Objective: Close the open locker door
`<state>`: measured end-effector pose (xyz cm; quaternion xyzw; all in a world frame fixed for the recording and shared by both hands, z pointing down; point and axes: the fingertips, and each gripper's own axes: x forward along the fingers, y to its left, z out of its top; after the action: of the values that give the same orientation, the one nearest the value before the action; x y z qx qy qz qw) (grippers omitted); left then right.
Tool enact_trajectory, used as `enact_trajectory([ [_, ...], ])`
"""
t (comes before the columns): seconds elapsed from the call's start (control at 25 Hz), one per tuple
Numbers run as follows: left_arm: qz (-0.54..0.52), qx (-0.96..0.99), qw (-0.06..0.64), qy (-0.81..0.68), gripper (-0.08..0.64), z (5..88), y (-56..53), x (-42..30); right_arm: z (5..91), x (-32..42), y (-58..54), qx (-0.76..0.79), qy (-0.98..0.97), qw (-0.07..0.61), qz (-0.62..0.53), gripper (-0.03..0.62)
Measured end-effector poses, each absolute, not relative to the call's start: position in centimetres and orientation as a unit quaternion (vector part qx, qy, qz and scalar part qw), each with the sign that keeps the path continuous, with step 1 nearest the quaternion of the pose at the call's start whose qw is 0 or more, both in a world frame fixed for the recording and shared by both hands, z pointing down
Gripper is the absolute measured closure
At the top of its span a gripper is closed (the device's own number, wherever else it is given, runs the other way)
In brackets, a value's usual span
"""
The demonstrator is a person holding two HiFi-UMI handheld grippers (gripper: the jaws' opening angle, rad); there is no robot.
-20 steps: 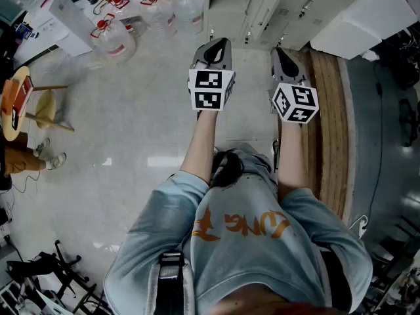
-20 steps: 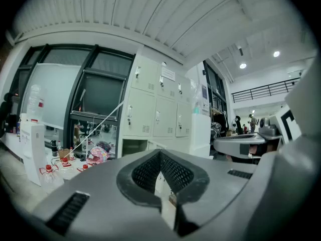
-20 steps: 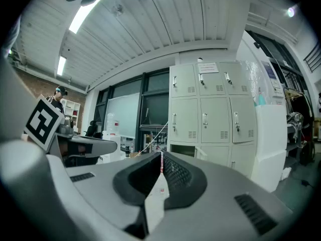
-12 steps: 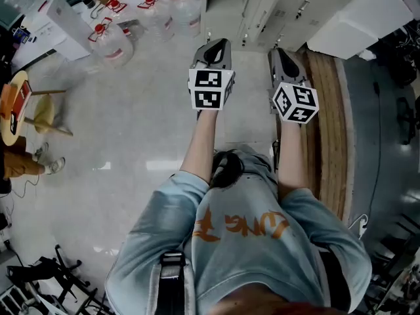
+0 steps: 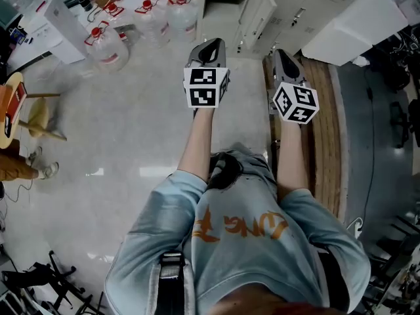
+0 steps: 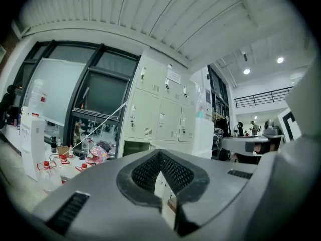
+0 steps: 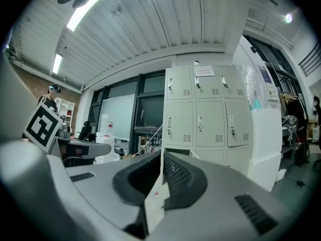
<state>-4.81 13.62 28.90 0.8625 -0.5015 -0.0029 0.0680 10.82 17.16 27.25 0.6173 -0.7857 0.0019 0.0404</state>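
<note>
A bank of pale lockers (image 5: 289,5) stands ahead of me, also seen in the left gripper view (image 6: 163,117) and the right gripper view (image 7: 208,117). One bottom locker is open: its door (image 5: 258,15) swings out toward me, and the dark compartment (image 6: 134,147) shows beside it. My left gripper (image 5: 210,48) and right gripper (image 5: 284,59) are held side by side at arm's length, well short of the lockers. The jaws of both are shut with nothing between them (image 6: 160,154) (image 7: 161,158).
Several water jugs with red caps (image 5: 108,41) stand on the floor at the left of the lockers. A long wooden bench (image 5: 325,130) runs along the right, with a white cabinet (image 5: 357,25) behind it. A wooden stool (image 5: 29,113) is at far left.
The lockers and the open door have come lower and closer in the head view. The left gripper has shifted slightly left and up; both grippers stay shut.
</note>
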Motion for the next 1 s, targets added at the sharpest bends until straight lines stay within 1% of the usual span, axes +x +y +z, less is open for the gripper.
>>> enact_trajectory([
  [0.4,0.003,0.875,0.070,-0.479,0.541,29.6,12.7,-2.4,27.5,13.8,16.1,0.640,-0.767,0.042,0.012,0.555],
  [0.48,0.005,0.872,0.072,-0.484,0.541,29.9,12.1,-3.0,27.6,13.8,15.3,0.637,-0.769,0.041,0.015,0.555],
  [0.72,0.003,0.834,0.094,-0.544,0.541,31.3,9.5,-8.6,28.7,11.3,12.2,0.613,-0.788,0.041,0.024,0.555],
  [0.88,0.013,0.835,0.086,-0.543,0.541,31.6,8.8,-8.6,29.5,9.4,10.7,0.597,-0.801,0.046,0.030,0.555],
  [1.0,0.022,0.838,0.084,-0.539,0.541,32.2,7.8,-8.0,30.3,9.6,9.6,0.596,-0.801,0.046,0.038,0.555],
])
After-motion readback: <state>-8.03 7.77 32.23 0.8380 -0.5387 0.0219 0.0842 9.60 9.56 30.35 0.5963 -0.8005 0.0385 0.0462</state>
